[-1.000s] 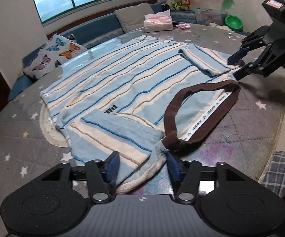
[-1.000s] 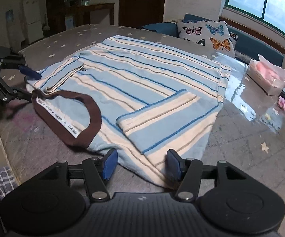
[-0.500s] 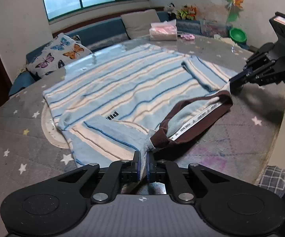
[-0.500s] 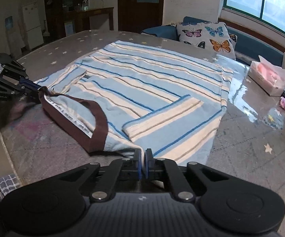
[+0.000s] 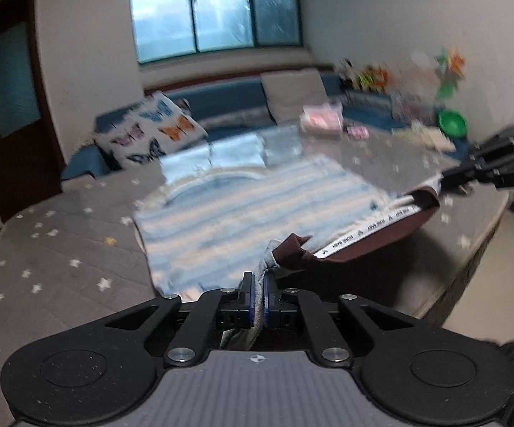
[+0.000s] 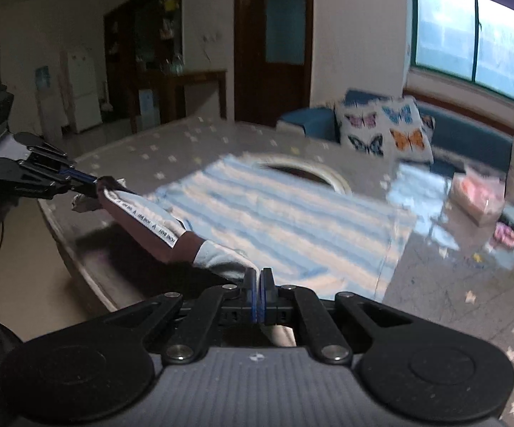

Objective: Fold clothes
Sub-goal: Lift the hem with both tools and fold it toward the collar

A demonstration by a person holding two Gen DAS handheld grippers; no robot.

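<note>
A light blue and cream striped shirt [image 5: 257, 210] with a brown collar [image 5: 370, 238] lies on the round grey star-patterned table [image 5: 61, 249]. My left gripper [image 5: 258, 281] is shut on the shirt's shoulder next to the collar and holds it above the table. My right gripper [image 6: 258, 279] is shut on the other shoulder; it shows at the right of the left wrist view [image 5: 445, 178]. The collar [image 6: 143, 224] hangs stretched between both grippers. The left gripper also shows in the right wrist view [image 6: 93, 181]. The shirt's far part [image 6: 292, 220] rests on the table.
A butterfly cushion [image 5: 150, 135] lies on the blue sofa [image 5: 221, 103] behind the table. A pink tissue pack [image 6: 477, 195] and a pink hair tie [image 6: 505, 233] sit at the table's far side. A green bowl [image 5: 452, 122] stands at the right.
Both grippers closed on the shirt's shoulders beside the collar, then lifted that edge off the table. The collar end is now raised and pulled taut, and the folded sleeves are out of sight.
</note>
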